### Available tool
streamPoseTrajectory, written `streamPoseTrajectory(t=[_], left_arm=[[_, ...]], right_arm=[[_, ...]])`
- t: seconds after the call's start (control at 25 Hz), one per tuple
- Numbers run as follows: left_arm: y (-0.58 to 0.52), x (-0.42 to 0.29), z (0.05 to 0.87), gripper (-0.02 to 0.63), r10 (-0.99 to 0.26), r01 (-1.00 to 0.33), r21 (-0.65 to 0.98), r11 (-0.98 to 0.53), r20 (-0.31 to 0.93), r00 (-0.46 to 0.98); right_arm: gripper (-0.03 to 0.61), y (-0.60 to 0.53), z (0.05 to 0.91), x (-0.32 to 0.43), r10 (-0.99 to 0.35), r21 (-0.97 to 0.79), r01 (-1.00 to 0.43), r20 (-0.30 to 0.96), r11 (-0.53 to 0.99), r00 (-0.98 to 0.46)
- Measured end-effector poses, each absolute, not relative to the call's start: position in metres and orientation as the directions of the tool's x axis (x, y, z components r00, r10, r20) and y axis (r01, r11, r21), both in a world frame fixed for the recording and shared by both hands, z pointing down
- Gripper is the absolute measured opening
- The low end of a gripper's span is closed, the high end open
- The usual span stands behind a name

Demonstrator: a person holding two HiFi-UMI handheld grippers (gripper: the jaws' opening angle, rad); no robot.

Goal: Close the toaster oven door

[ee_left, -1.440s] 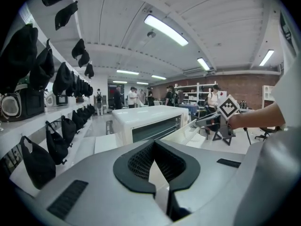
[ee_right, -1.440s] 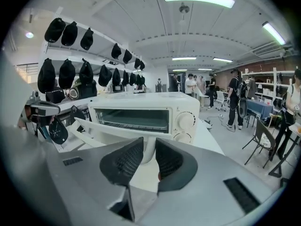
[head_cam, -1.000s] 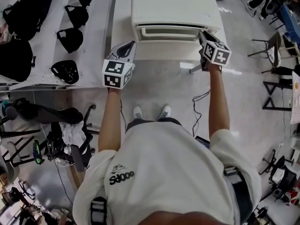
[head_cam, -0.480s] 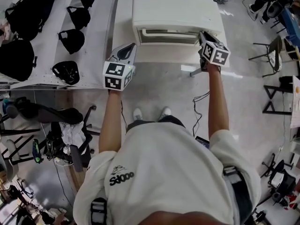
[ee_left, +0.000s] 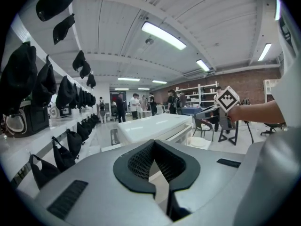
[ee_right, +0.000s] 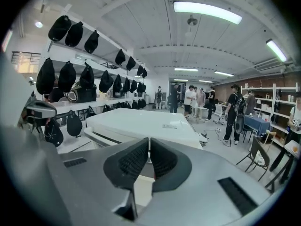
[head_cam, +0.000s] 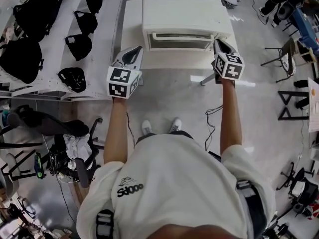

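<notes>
The white toaster oven [head_cam: 187, 14] stands on a white table [head_cam: 130, 26], its door [head_cam: 179, 43] up against the front and the handle bar [head_cam: 179, 35] along the door's top. My right gripper [head_cam: 219, 43] hovers at the oven's right front corner; its jaws are closing with nothing between them. My left gripper [head_cam: 133, 52] is held off the oven's left front corner, shut and empty. In the left gripper view the pads of the left gripper [ee_left: 153, 142] meet below the oven [ee_left: 155, 126]. In the right gripper view only a thin slit shows between the right gripper [ee_right: 149, 140] pads, in front of the oven [ee_right: 136, 124].
White shelves with several black bags [head_cam: 79, 46] run along the left. A cable [head_cam: 212, 114] lies on the floor by my feet. Chairs and stands [head_cam: 291, 91] fill the right side. Several people [ee_right: 197, 98] stand far behind the oven.
The right gripper has drawn a little back from the door's right corner and its jaws have come together. The door now sits flatter against the oven front. The left gripper has hardly moved.
</notes>
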State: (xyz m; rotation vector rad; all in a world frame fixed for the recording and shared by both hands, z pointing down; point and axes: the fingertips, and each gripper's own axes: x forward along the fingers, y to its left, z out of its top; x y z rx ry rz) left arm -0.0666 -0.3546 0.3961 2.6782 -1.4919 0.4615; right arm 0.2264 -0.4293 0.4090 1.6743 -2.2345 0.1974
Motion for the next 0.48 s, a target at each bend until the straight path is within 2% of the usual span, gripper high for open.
streamPoseTrajectory(t=[0.2,0.48], left_arm=[[-0.346,-0.063,0.368,0.018,-0.82,-0.805,-0.188,-0.563,0.246,0.516],[-0.329,-0.047,0.314,0.018,-0.801,-0.764,-0.242,-0.598,0.15,0.579]], right_arm=[[0.009,-0.388,0.377,0.207,-0.892,0.062,-0.93,0.314,0.362,-0.326],[0.009,-0.336,0.318,0.19,-0.907,0.176,-0.902,0.236,0.394,-0.35]])
